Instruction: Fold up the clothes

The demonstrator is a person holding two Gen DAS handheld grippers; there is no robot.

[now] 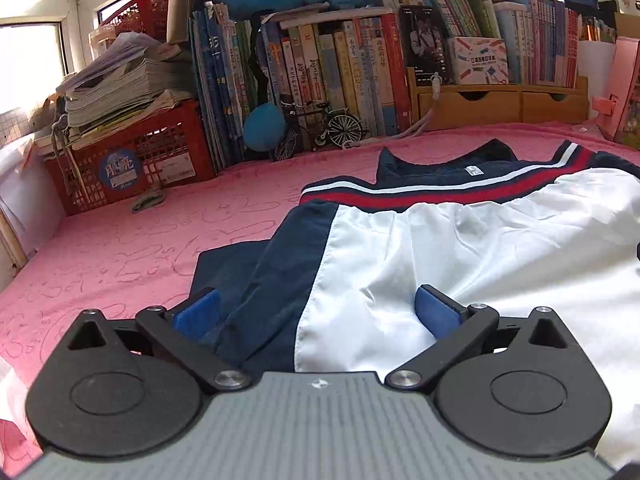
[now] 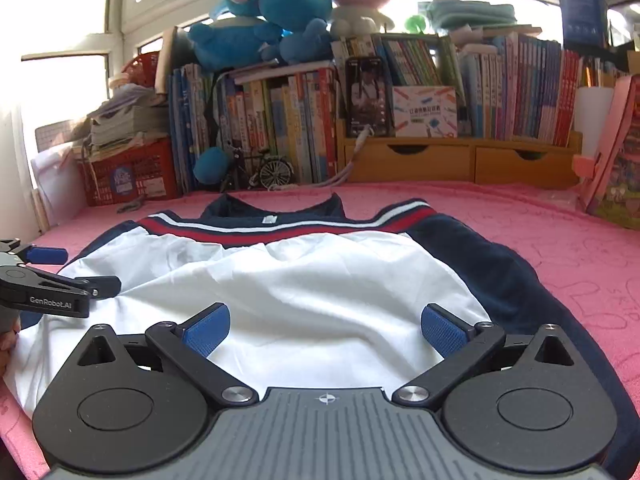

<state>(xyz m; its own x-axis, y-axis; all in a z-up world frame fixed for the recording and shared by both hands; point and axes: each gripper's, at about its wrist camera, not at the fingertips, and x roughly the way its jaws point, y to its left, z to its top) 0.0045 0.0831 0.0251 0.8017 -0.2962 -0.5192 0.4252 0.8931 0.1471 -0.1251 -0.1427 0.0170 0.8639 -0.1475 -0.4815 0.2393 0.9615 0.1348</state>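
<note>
On the pink cover [image 2: 560, 248] of the desk, a jacket [image 2: 280, 288] lay spread flat with its white panel upward, its navy collar toward the far edge and a red-and-white stripe band running across just below the collar. Navy sleeves lay along both sides, the right one stretching toward the near right corner. The right gripper [image 2: 326, 330] hovered over the near hem of the white panel, its blue pads [image 2: 206, 334] standing wide apart with only loose fabric beneath them and nothing pinched. The left gripper [image 1: 318, 312] was over the jacket's left side, where the navy sleeve met the white panel; its pads [image 1: 198, 314] were likewise spread to full width, neither pressing the cloth. In the right wrist view the left gripper [image 2: 52, 268] appeared at the left edge, above the jacket's left shoulder area, with part of a hand [image 2: 6, 340] beneath it. Along the far edge stood a row of books [image 2: 280, 128], a wooden drawer unit [image 2: 460, 162], a red crate [image 1: 132, 160] loaded with papers, a model bicycle [image 1: 320, 130], and plush toys [image 2: 272, 20] atop the books. Whether either claw touched the fabric could not be determined.
</note>
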